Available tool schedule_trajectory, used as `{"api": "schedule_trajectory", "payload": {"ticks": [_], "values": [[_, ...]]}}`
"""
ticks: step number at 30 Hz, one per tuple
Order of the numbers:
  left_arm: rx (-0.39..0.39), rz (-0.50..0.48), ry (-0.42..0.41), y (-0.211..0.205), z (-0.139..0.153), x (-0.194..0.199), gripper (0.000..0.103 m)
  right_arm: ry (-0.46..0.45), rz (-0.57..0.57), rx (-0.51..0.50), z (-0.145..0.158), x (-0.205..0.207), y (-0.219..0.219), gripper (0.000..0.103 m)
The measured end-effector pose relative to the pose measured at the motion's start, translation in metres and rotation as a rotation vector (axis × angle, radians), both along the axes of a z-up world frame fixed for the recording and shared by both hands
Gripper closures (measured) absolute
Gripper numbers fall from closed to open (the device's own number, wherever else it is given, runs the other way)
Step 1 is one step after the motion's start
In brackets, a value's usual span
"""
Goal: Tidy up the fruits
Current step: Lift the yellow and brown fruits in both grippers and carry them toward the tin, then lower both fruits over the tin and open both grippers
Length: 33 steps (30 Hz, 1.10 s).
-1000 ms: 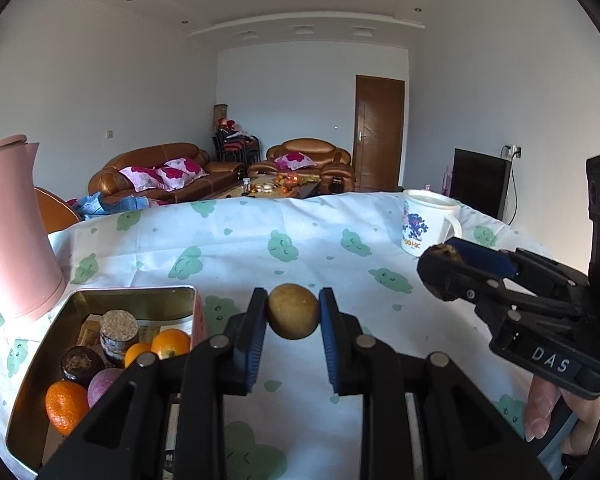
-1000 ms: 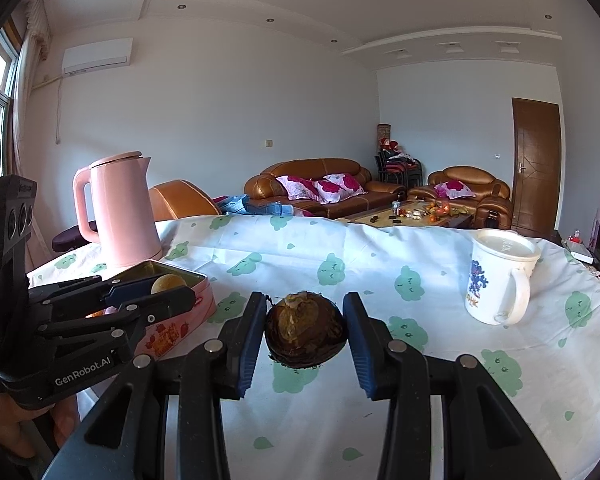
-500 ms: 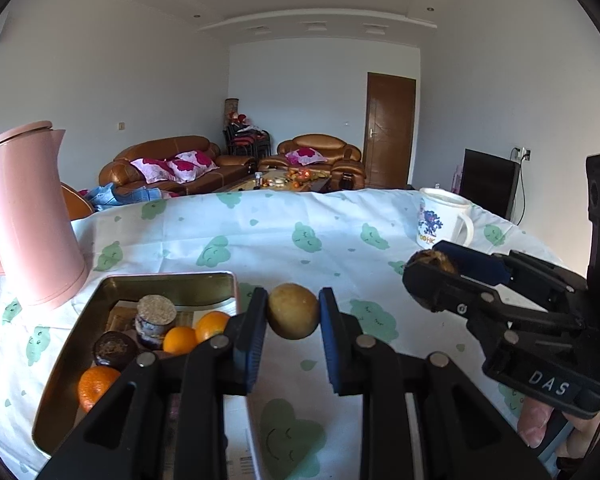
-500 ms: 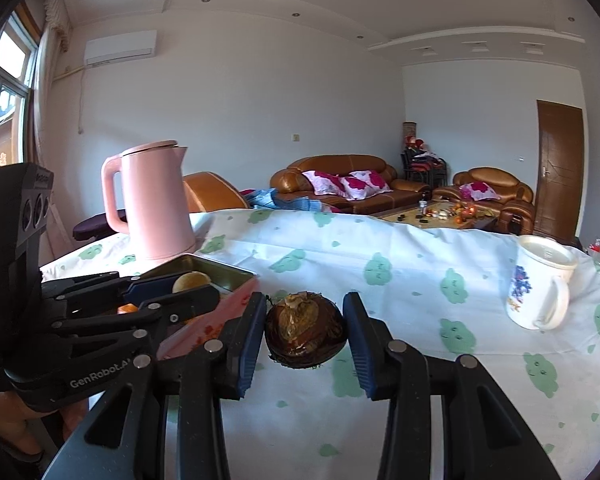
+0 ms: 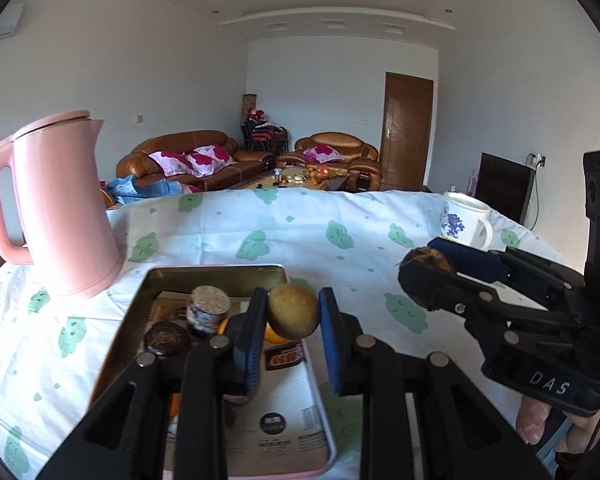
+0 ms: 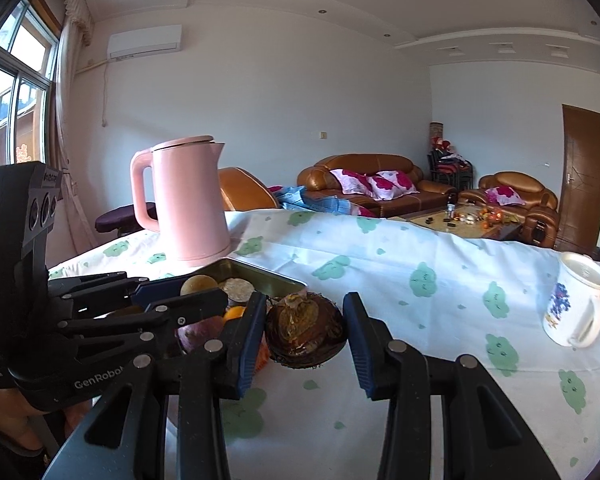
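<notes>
Where fingers (image 5: 247, 334) overlap, tin (image 5: 140, 312) half-hidden

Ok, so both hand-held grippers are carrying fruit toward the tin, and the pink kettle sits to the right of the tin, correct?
Not quite: the pink kettle stands left of the tin, at its far corner, as the left wrist view shows. The rest holds: the left hand-held gripper grips a round yellowish fruit over the tin, and the right hand-held gripper grips a dark brown fruit.

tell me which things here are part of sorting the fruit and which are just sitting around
Part of the job:
- tan round fruit in the left gripper
- dark brown fruit in the right gripper
- metal tin with an orange and other pieces

Just sitting there:
- pink kettle
- white mug
- patterned tablecloth
</notes>
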State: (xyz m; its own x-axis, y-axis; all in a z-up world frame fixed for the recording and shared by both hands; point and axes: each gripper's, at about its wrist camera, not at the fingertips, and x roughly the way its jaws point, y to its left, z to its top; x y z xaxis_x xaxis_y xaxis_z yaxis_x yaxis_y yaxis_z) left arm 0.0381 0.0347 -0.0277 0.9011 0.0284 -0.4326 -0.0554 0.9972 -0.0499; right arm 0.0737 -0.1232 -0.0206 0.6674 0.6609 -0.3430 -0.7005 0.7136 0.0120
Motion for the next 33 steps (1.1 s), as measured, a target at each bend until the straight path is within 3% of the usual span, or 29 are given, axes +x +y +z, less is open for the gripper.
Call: {"api": "schedule_trajectory", "payload": {"ticks": [15,33], "values": [[0.013,0.123,0.03,0.059,0.0,-0.017,0.076,-0.01,0.097,-0.002,0.008,-0.008,0.043,0.061],[0.004,0.139,0.055,0.072,-0.007,-0.026,0.076,0.012,0.167,-0.036,-0.003,-0.021,0.08,0.061]]}}
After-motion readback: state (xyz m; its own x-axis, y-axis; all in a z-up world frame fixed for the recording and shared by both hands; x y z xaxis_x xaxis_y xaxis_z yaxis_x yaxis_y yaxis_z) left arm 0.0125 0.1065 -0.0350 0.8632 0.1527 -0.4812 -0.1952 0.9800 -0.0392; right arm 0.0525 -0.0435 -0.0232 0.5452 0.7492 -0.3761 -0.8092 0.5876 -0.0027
